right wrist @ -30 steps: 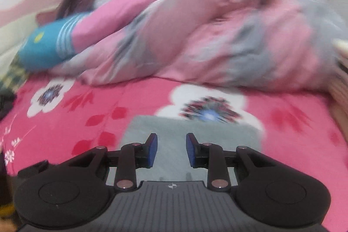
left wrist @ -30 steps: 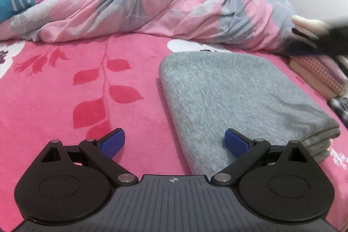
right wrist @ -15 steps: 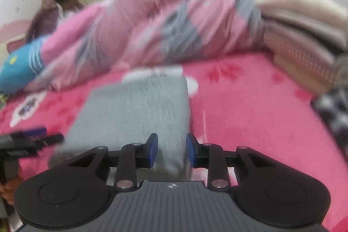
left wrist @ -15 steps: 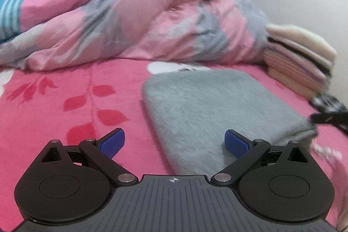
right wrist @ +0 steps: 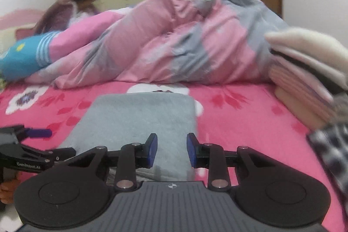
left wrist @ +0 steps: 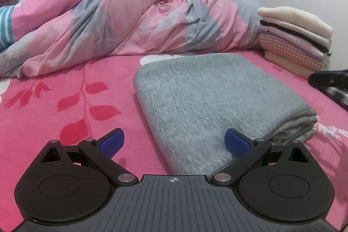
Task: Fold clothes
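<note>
Left hand-held gripper (left wrist: 174, 142) gapes over folded grey garment (left wrist: 213, 99) on bed (left wrist: 65, 84).

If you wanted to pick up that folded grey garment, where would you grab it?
Probably at the near right corner of the grey garment, where the stacked folded edges show as layers. Coming in low from the near side, level with the pink bedspread, the fingers could close over all layers at once; the rounded left fold offers less to pinch.

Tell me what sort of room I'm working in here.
Most likely a home bedroom. The folded grey garment lies on a bed with a pink floral sheet, a rumpled pink and grey duvet is heaped behind it, and a stack of folded clothes sits at the wall.
</note>
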Demonstrator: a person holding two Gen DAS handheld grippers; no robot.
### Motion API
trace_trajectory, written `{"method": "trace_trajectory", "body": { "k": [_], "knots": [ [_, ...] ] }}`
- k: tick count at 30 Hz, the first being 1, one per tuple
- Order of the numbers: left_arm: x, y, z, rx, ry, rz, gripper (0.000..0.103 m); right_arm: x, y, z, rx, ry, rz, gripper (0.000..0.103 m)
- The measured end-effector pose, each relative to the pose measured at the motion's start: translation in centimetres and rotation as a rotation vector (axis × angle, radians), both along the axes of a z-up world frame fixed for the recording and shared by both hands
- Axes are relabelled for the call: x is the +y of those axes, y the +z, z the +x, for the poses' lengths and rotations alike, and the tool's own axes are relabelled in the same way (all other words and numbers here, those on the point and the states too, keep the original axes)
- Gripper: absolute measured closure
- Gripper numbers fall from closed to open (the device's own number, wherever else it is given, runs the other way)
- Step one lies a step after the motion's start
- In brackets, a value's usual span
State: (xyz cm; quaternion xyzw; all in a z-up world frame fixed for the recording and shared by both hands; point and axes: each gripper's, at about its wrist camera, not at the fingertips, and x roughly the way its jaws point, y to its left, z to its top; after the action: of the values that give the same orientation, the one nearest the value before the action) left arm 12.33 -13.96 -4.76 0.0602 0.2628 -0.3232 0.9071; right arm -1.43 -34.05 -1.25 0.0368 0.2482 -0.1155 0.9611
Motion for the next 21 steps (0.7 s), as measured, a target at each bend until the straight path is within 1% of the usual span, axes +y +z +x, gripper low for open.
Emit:
{"method": "trace_trajectory", "body": {
  "k": [1, 3, 5, 8, 9, 12, 14, 15, 16, 17, 19, 20, 21],
  "knots": [
    [0.0, 0.0, 0.0, 0.0, 0.0, 0.0, 0.002, 0.3, -0.9, 0.8, 0.028, 0.019, -0.009, 0.072],
    [-0.1, -0.1, -0.1, 0.003, -0.006, 0.003, 0.002, 0.8, -3.5, 2.3, 0.121, 0.041, -0.052, 0.071],
    [-0.1, -0.1, -0.2, -0.005, -0.005, 0.009, 0.002, 1.0, -4.4, 2.0, 0.103, 0.053, -0.089, 0.071],
    [-0.2, -0.2, -0.2, 0.0, -0.001, 0.01, 0.002, 1.0, -2.7, 2.0, 0.126, 0.026, -0.068, 0.072],
    [-0.2, -0.2, -0.1, 0.006, 0.0, 0.008, 0.002, 1.2, -2.2, 1.9, 0.112, 0.02, -0.074, 0.072],
    [-0.1, -0.2, 0.0, 0.017, 0.002, 0.003, 0.002, 1.6, -0.5, 1.2, 0.011, 0.039, -0.095, 0.072],
    [0.0, -0.2, 0.0, 0.017, 0.002, 0.004, 0.002, 1.7, -0.6, 1.3, -0.019, 0.082, -0.074, 0.072],
    [-0.1, -0.2, 0.0, 0.019, 0.003, 0.004, 0.002, 1.9, -1.2, 1.5, -0.007, 0.111, -0.065, 0.072],
    [-0.1, -0.2, 0.0, 0.022, 0.001, 0.006, 0.002, 2.1, -2.3, 2.0, 0.031, 0.133, -0.068, 0.072],
    [-0.1, -0.2, 0.1, 0.025, -0.001, 0.008, 0.002, 2.3, -3.8, 2.6, 0.097, 0.143, -0.087, 0.071],
    [-0.1, -0.3, 0.0, 0.021, 0.003, 0.009, 0.002, 3.0, -4.8, 2.4, 0.086, 0.153, -0.145, 0.071],
    [-0.1, -0.3, 0.0, 0.019, 0.005, 0.01, 0.002, 3.1, -4.2, 2.6, 0.105, 0.144, -0.145, 0.071],
    [-0.1, -0.2, 0.0, 0.02, 0.006, 0.009, 0.002, 3.1, -3.5, 2.6, 0.101, 0.132, -0.13, 0.071]
  ]
}}
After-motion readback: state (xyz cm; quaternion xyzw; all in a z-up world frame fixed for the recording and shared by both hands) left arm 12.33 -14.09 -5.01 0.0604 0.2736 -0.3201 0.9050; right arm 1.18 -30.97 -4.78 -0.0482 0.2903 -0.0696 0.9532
